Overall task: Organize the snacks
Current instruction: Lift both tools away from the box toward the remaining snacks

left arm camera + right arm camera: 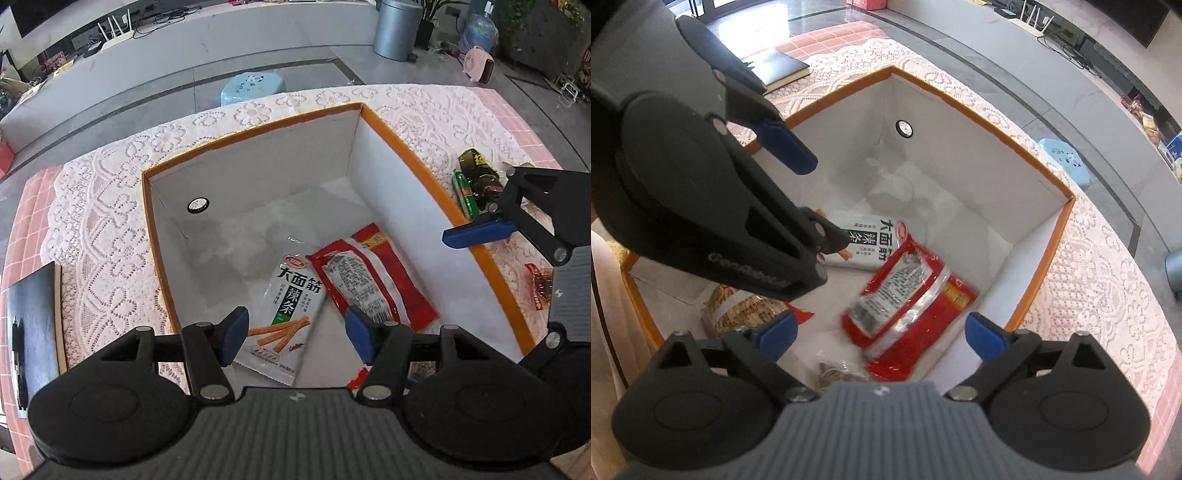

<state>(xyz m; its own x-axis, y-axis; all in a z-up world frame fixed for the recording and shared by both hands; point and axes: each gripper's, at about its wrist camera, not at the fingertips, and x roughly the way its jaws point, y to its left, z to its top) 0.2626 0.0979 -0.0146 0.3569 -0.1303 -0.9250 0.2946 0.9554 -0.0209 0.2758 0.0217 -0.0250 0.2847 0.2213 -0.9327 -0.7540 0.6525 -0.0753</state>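
Observation:
A white box with an orange rim [258,166] [960,147] stands on the lace-covered table. On its floor lie a white snack packet with green print [288,314] [871,240] and a red packet [373,280] [908,314]; the red one looks blurred in the right wrist view. My left gripper [295,338] [809,192] hangs open above the white packet, pads apart and not touching it. My right gripper [882,334] is open wide over the red packet, gripping nothing. One of its blue fingertips [476,234] shows over the box's right rim.
A yellow-brown packet [746,306] and a clear packet [838,373] also lie in the box. Green packets [472,181] and a red wrapper [539,284] lie on the table right of the box. A black notebook [33,314] lies to the left. A blue stool [253,86] stands beyond the table.

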